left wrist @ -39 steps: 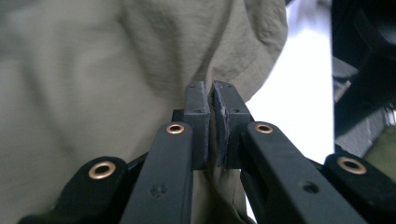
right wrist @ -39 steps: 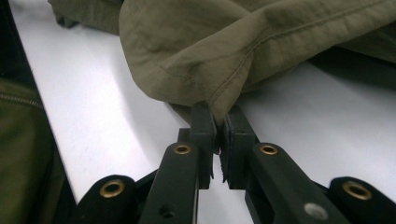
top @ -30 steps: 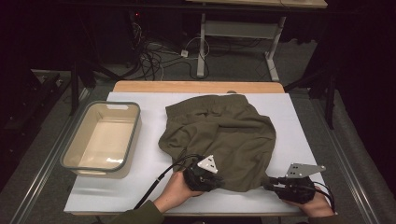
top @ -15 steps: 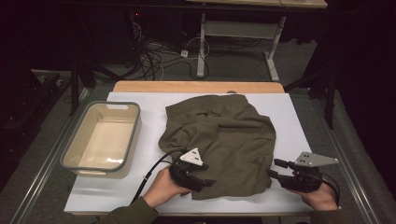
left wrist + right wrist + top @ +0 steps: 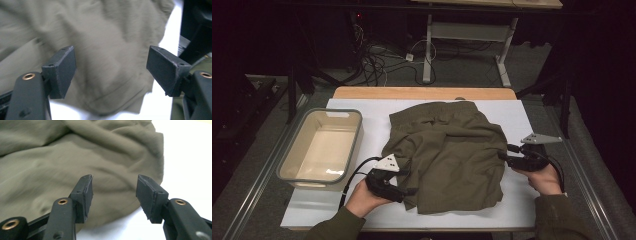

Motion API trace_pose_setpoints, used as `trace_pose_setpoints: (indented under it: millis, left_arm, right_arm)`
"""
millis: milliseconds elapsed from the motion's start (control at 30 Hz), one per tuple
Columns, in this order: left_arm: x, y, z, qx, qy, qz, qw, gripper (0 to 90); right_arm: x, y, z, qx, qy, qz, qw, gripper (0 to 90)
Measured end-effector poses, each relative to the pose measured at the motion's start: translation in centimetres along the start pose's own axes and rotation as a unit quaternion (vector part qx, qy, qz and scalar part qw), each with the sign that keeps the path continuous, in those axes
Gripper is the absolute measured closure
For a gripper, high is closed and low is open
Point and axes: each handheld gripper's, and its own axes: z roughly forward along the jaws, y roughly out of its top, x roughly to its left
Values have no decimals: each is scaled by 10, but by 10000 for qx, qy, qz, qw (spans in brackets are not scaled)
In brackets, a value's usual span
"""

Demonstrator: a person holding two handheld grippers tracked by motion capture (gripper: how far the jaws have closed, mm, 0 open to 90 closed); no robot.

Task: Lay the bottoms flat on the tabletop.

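Now both grippers let go: left gripper (image 5: 404, 184) and right gripper (image 5: 506, 154) have just spread their fingers, nothing between them, drawn apart. Olive shorts (image 5: 452, 150) lie crumpled mid-worktop (image 5: 362, 212), released; beyond, the tub (image 5: 292, 165) waits.

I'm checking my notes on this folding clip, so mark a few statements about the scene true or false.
1. The olive garment lies crumpled on the white table top. True.
2. The left gripper is clamped on the cloth. False: its jaws stand open, nothing between them.
3. The tub holds folded clothes. False: it is empty.
4. The right gripper is at the garment's right edge, jaws open. True.
5. The tub stands left of the garment. True.
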Motion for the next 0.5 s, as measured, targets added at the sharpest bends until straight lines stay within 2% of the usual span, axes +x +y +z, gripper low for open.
trace_pose_setpoints:
  millis: [200,267,433,500]
  left_arm:
    - [12,-16,-11,-62,339,-294,9990,159]
    - [13,-19,-12,-68,381,-356,9986,148]
    - [17,-25,-10,22,433,-425,9982,132]
    - [18,-25,-10,8,468,-433,9980,132]
  right_arm:
    - [-18,28,24,1,-184,41,9998,477]
    - [-23,36,32,30,-250,64,9997,480]
    - [-37,54,50,75,-238,194,9995,488]
    - [-44,59,59,90,-337,243,9991,516]
